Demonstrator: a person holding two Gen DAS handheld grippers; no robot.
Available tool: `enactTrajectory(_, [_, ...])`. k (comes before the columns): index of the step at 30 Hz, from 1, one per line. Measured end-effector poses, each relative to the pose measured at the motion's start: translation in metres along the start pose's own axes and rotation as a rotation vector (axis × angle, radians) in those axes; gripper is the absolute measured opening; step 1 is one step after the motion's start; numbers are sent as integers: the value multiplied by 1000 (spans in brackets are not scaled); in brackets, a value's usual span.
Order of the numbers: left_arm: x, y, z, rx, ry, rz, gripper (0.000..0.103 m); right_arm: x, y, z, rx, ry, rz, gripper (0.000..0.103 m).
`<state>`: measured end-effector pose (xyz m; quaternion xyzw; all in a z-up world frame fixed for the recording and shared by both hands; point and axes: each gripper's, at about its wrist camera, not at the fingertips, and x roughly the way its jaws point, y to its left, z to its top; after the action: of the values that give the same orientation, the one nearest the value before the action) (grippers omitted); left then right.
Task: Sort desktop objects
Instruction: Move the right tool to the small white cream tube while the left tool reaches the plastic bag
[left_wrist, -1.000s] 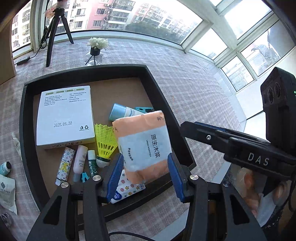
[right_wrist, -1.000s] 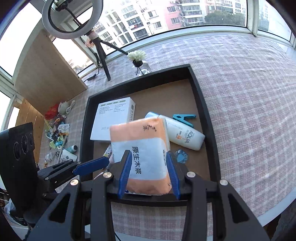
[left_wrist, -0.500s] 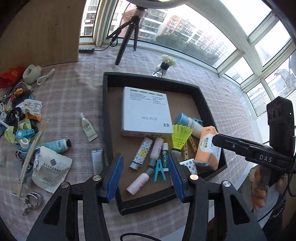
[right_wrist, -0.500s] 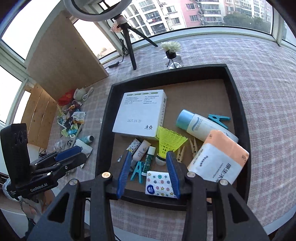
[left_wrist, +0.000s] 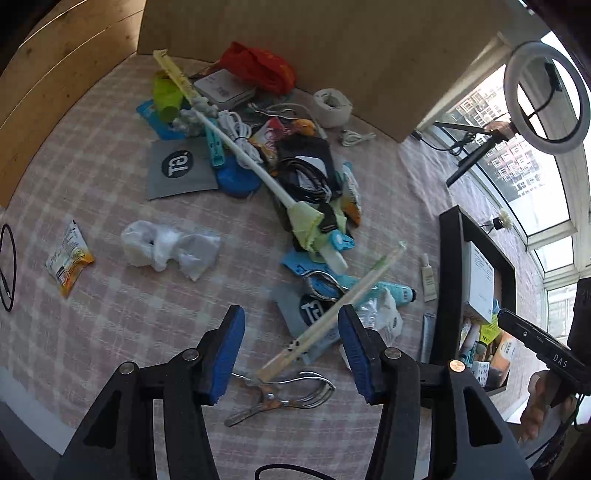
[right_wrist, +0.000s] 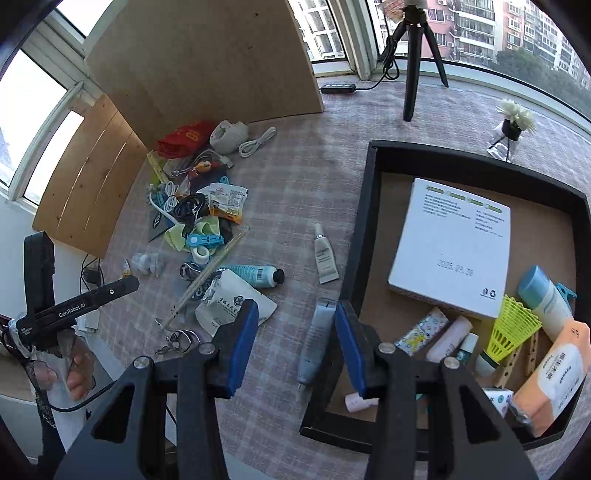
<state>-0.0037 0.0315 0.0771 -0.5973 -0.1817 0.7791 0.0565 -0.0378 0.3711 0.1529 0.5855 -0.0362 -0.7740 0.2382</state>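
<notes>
Two handheld grippers hang over a checked tablecloth (right_wrist: 314, 177), both with jaws spread wide and holding nothing. The left gripper (left_wrist: 291, 354) hovers over the loose pile at the table's left side, a paper-wrapped pair of chopsticks (left_wrist: 332, 314) lying slantwise between its blue pads, one metal clip (left_wrist: 280, 397) just below them. The right gripper (right_wrist: 295, 343) hangs at the near left wall of the black tray (right_wrist: 356, 236), a grey tube (right_wrist: 314, 339) lying on the cloth between its fingers, just outside that wall. Inside the tray: one white box (right_wrist: 454, 247), one orange tissue pack (right_wrist: 550, 373) against the near right corner, one yellow shuttlecock (right_wrist: 511, 334), one blue-capped bottle (right_wrist: 543, 299), and three small tubes side by side near the front wall. Outside it lie one teal tube (right_wrist: 255, 275), one small white tube (right_wrist: 325, 254) and one white pouch (right_wrist: 232, 306). Bare cloth opens between the pile and the tray's left wall
</notes>
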Motion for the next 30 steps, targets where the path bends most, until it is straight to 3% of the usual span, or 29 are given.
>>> enactTrajectory(4, [18,51,15,-191,50,-55,56,40,25,19,-50,64,-69,43])
enactTrajectory(14, [53,85,42,-373,54,-1,56,99,26,50,-50,167,-166,43])
enactTrajectory(25, [80,62,57,-341,41,152,56,130,9,71,-62,254,-184,43])
enactTrajectory(30, [85,57,61,-297,34,177,51,141,9,70,-95,290,-197,42])
